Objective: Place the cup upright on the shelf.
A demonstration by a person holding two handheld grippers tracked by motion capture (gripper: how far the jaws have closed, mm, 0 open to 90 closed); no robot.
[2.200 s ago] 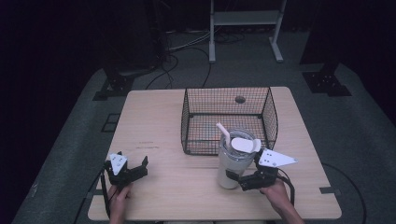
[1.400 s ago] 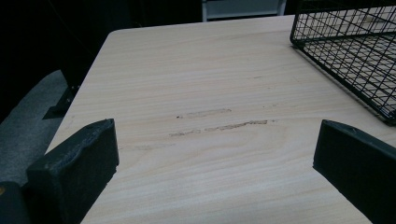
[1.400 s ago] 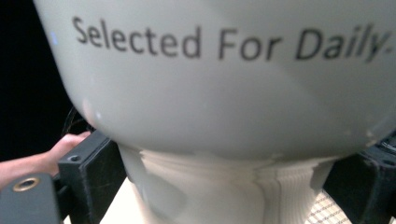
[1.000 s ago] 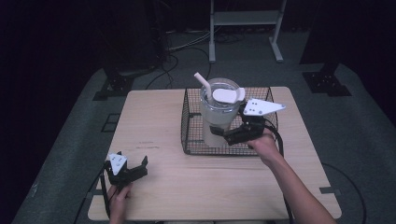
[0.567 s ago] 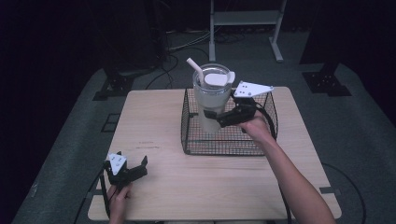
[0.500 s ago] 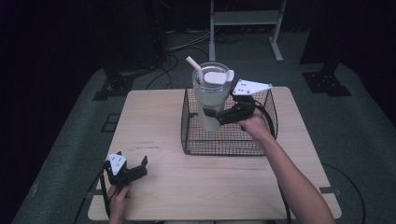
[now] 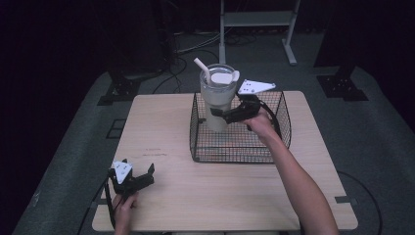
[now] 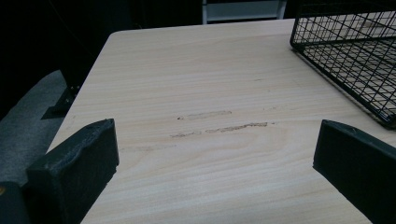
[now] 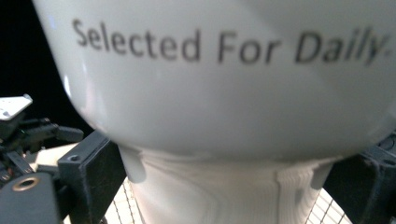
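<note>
A tall white tumbler (image 7: 218,100) with a lid and straw stands upright in the back left part of the black wire basket (image 7: 235,152). My right gripper (image 7: 222,114) is shut on its narrow lower part. In the right gripper view the tumbler (image 9: 219,93) reads "Selected For Daily", and my right gripper (image 9: 224,186) clamps its ribbed base, with mesh below. I cannot tell whether the base touches the basket floor. My left gripper (image 7: 139,177) rests open near the table's front left corner; in the left gripper view my left gripper (image 8: 215,168) has bare wood between its jaws.
The light wooden table (image 7: 161,127) carries the basket at its back right; the basket's corner (image 8: 345,51) lies ahead and right of my left gripper. Dark floor, cables and a metal stand (image 7: 254,19) lie beyond the table's far edge.
My right gripper lifted the tumbler from the table in front of the basket, carried it up and over the rim to the basket's back left. The left gripper stayed put.
</note>
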